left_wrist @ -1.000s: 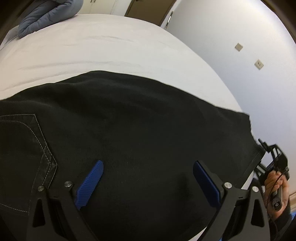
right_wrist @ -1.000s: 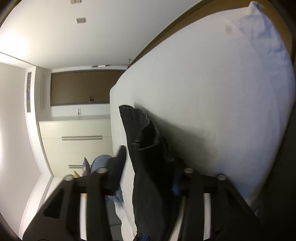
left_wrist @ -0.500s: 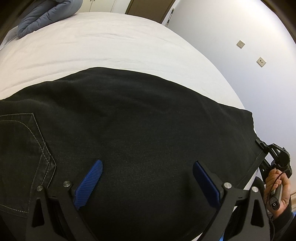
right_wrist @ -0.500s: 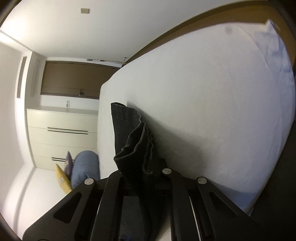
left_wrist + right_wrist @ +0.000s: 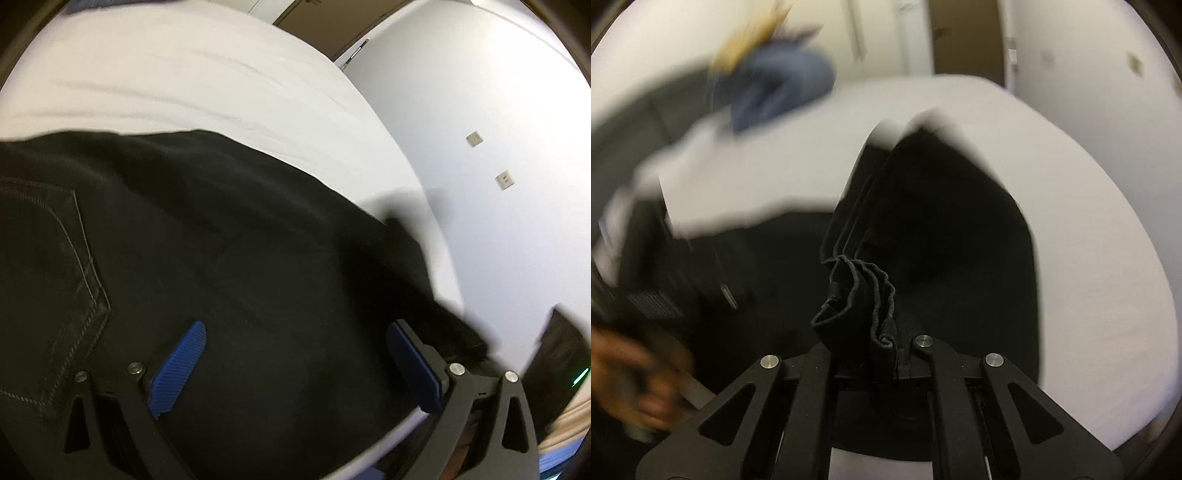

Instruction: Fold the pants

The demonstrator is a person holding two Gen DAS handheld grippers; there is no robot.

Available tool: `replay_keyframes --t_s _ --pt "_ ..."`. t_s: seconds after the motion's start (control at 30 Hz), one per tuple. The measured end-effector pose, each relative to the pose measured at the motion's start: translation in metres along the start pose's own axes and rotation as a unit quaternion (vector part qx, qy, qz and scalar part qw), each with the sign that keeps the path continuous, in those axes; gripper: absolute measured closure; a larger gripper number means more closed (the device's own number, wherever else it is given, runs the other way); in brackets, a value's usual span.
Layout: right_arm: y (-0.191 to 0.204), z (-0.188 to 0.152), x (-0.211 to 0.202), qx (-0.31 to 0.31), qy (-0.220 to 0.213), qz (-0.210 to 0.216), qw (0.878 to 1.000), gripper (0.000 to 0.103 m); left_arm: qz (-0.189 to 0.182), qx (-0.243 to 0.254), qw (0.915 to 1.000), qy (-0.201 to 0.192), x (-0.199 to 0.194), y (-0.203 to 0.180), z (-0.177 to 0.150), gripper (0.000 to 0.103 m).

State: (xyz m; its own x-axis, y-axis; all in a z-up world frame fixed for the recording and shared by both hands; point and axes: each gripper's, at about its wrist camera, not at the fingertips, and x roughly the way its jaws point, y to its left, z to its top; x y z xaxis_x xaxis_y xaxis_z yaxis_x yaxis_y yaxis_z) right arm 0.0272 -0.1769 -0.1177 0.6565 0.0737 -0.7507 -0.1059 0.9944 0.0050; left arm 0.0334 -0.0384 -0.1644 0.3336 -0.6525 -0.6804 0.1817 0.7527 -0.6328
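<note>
Black pants [image 5: 229, 258] lie spread over a white bed [image 5: 192, 74], a stitched back pocket [image 5: 55, 266] at the left. Just above the cloth my left gripper [image 5: 295, 347] is open, its blue pads [image 5: 177, 365] wide apart and holding nothing. At the right of that view the leg end [image 5: 413, 251] is lifted off the sheet. In the right wrist view my right gripper [image 5: 871, 354] is shut on the bunched hem of the pants [image 5: 860, 295], and the leg [image 5: 942, 221] trails away from it over the bed [image 5: 1089, 240].
A blue-grey garment [image 5: 775, 88] lies on the far side of the bed. A hand [image 5: 631, 384] on the other gripper's handle shows blurred at the left of the right wrist view. A white wall with two switch plates [image 5: 504, 179] borders the bed.
The right gripper shut on the pants hem, then swung round with it, lifting the leg end off the bed. The left gripper shifted and rolled over the pants, still open.
</note>
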Motion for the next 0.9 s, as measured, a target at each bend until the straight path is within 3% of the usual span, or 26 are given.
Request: replay_keyframes --t_s 0.1,0.27,0.43,0.53,0.6,0.67,0.77,0.9 --pt "0.017 -0.007 0.009 -0.038 0.008 -0.025 0.999 0.098 -0.025 -0.025 0.9993 0.005 -0.003 0.005 0.002 0.003" --pt "0.023 -0.009 -0.001 -0.047 -0.009 -0.049 0.998 0.098 -0.067 -0.069 0.995 0.023 0.003 0.003 0.012 0.001" --pt "0.039 -0.012 -0.019 -0.088 -0.028 -0.082 0.992 0.098 -0.077 -0.056 0.9943 0.046 0.015 -0.013 0.029 0.0" --pt "0.054 -0.013 -0.021 -0.112 -0.032 -0.088 0.989 0.098 -0.061 -0.031 0.9946 0.078 0.029 -0.022 0.04 0.002" --pt "0.064 -0.012 -0.022 -0.129 -0.037 -0.087 0.987 0.098 -0.054 -0.008 0.9937 0.098 0.036 -0.027 0.045 0.02" --pt "0.071 -0.012 -0.023 -0.14 -0.038 -0.084 0.986 0.098 -0.04 0.018 0.9897 0.136 0.044 -0.029 0.05 0.069" --pt "0.083 -0.012 -0.024 -0.161 -0.036 -0.077 0.983 0.098 -0.021 0.057 0.9872 0.147 0.039 -0.027 0.058 0.086" --pt "0.105 -0.012 -0.024 -0.187 -0.034 -0.057 0.98 0.098 0.01 0.112 0.9824 0.149 0.022 -0.025 0.071 0.09"
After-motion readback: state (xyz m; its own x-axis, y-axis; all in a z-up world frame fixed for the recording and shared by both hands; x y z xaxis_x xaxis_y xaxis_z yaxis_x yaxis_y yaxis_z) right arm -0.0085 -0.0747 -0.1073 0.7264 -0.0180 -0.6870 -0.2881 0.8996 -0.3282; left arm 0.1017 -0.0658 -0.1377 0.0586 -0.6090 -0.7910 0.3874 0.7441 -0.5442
